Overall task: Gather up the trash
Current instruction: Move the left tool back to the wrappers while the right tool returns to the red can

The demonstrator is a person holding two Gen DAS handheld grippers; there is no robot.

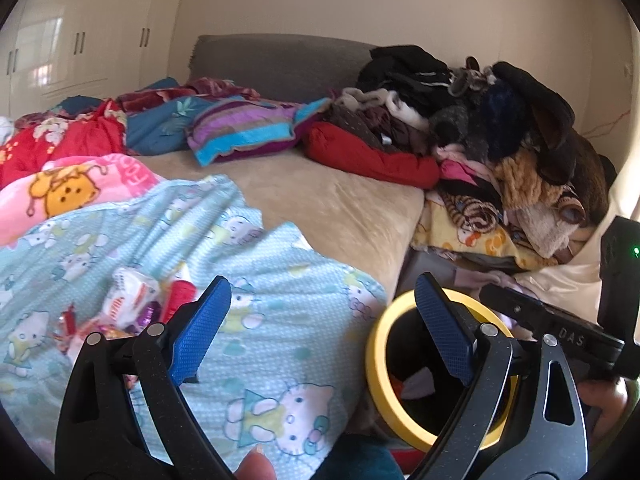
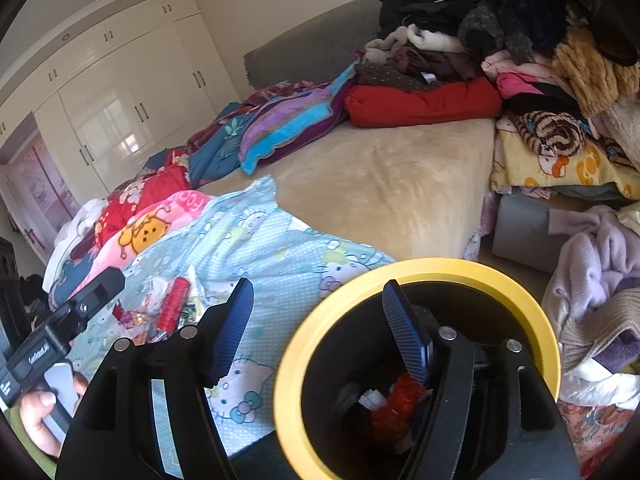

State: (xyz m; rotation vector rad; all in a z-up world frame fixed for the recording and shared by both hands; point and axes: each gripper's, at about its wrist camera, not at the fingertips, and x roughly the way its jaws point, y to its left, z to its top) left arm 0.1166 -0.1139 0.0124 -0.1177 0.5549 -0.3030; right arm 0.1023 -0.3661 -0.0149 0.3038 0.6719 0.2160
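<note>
- A heap of crumpled red and white snack wrappers (image 1: pixel 136 304) was seen on the pale blue cartoon-cat blanket (image 1: pixel 256 320), partly hidden by the left gripper (image 1: pixel 320 332), which was held wide open and empty.
- Red and white scraps (image 2: pixel 394 404) were seen inside the yellow-rimmed black round bin (image 2: pixel 288 364) beside the beige bed (image 2: pixel 384 184).
- The right gripper (image 2: pixel 320 332) was held open, empty, over the bin.

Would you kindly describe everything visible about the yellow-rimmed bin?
The bin is round, with a broad, smooth yellow rim and a dark inside, plastic by the look of it. It stands upright and uncovered on the floor against the bed's edge, beside the blue cartoon-cat blanket. At its bottom lies trash: something crumpled and red and a white scrap. Its outer wall is hidden.
</note>
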